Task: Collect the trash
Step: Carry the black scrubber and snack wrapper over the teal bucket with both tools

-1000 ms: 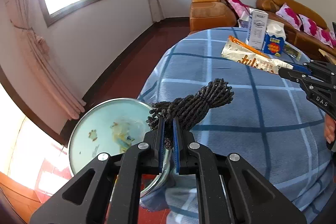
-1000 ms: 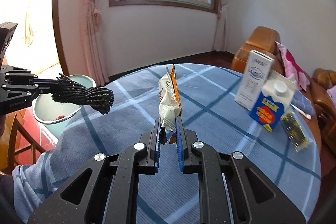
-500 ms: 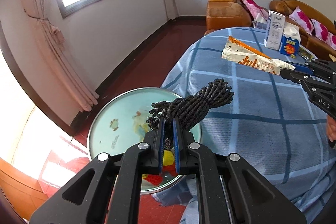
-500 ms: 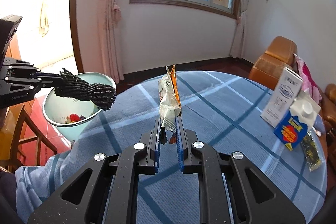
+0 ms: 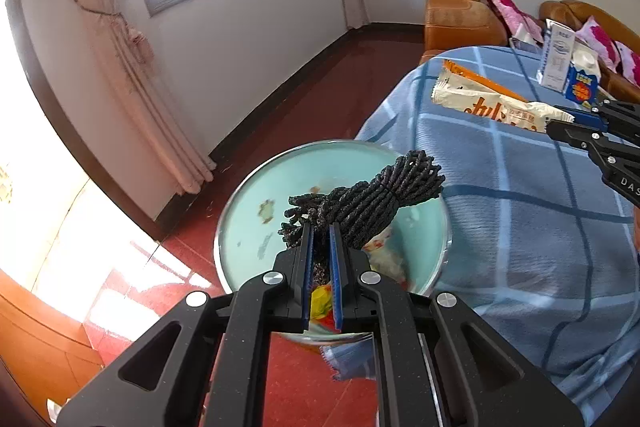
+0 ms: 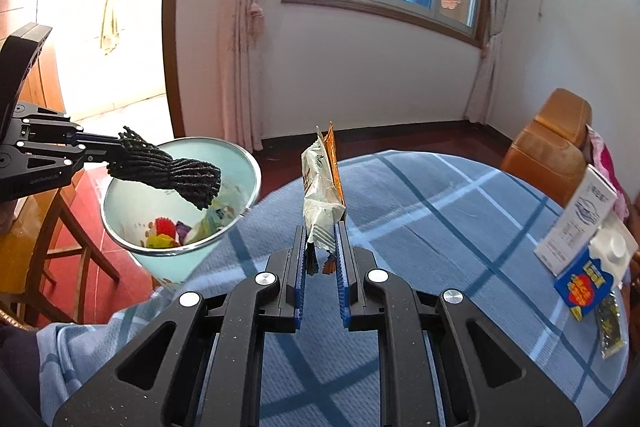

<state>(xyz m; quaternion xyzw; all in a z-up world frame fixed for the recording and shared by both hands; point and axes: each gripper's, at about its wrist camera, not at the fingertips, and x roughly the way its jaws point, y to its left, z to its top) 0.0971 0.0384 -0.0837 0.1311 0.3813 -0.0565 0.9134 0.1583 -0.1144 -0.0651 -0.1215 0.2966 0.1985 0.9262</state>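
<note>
My left gripper (image 5: pixel 320 239) is shut on a bundle of black cord (image 5: pixel 368 203) and holds it above the open mouth of a pale green trash bin (image 5: pixel 248 211). The cord (image 6: pixel 172 175) and bin (image 6: pixel 176 263) also show in the right wrist view, with the left gripper (image 6: pixel 96 143) at the far left. My right gripper (image 6: pixel 322 247) is shut on a white and orange snack wrapper (image 6: pixel 322 187), held upright above the blue checked tablecloth (image 6: pixel 440 227). The wrapper (image 5: pixel 492 99) also shows in the left wrist view, at the right gripper (image 5: pixel 560 119).
The bin holds colourful scraps (image 6: pixel 168 231). A white carton (image 6: pixel 576 219), a blue and yellow carton (image 6: pixel 592 275) and a small dark packet (image 6: pixel 610 327) stand on the table's far right. Orange sofas (image 5: pixel 456 11) lie beyond. A wooden chair (image 6: pixel 60 247) stands by the bin.
My left gripper has carried the cord leftward off the table edge to above the bin. My right gripper still holds the wrapper and has shifted slightly toward the bin.
</note>
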